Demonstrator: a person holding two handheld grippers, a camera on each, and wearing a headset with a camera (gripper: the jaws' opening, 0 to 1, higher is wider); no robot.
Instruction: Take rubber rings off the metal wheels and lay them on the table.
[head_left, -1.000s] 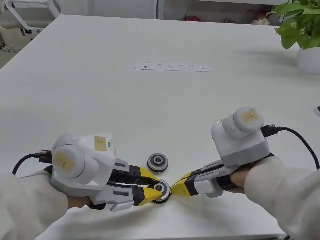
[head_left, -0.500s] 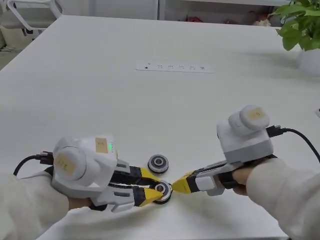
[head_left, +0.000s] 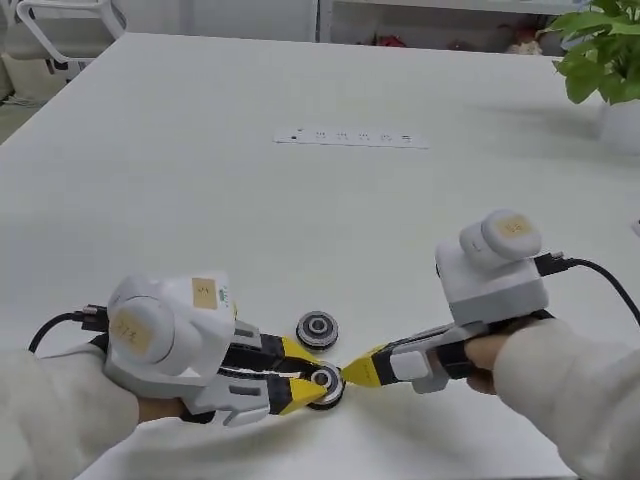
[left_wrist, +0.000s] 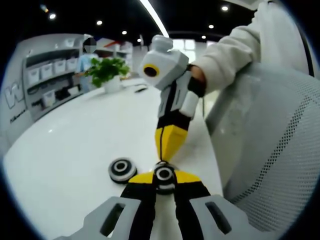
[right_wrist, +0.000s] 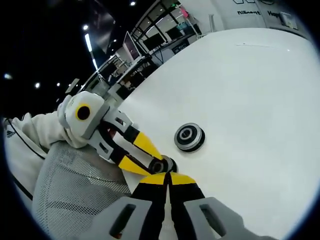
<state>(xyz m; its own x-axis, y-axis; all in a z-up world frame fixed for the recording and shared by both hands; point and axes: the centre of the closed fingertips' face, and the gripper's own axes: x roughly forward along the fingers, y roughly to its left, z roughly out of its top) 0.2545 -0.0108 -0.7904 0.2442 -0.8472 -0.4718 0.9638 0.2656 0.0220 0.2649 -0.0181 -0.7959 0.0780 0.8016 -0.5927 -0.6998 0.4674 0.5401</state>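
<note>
Nothing on the table has changed place over the last second: both wheels lie where they lay, and the slight drift of the head view is the camera's own. Both grippers hold the same station at the near wheel.

Left gripper (head_left: 318, 381): yellow fingers closed on the near wheel (head_left: 325, 381), one tip on each side of it, with the wheel down on the table (head_left: 200, 200). The left gripper view confirms the wheel seated between the two tips.

Right gripper (head_left: 347, 375): fingers pressed together to a single point, and that point touches the rim of the near wheel from the right. Whether any rubber is caught between the tips cannot be told.

Second wheel (head_left: 317, 327): lying flat just behind the near wheel, apart from it and from both grippers, its black rubber ring (right_wrist: 196, 146) on it.

Edges and room: the work sits close to the table's near edge, which runs just below the grippers in the head view. Beyond the second wheel the tabletop runs bare as far as a power strip (head_left: 350, 139) set flat at mid-table. A potted plant (head_left: 600, 50) stands at the far right corner, well apart. A black cable (head_left: 600, 285) trails from the right gripper towards the right edge.
</note>
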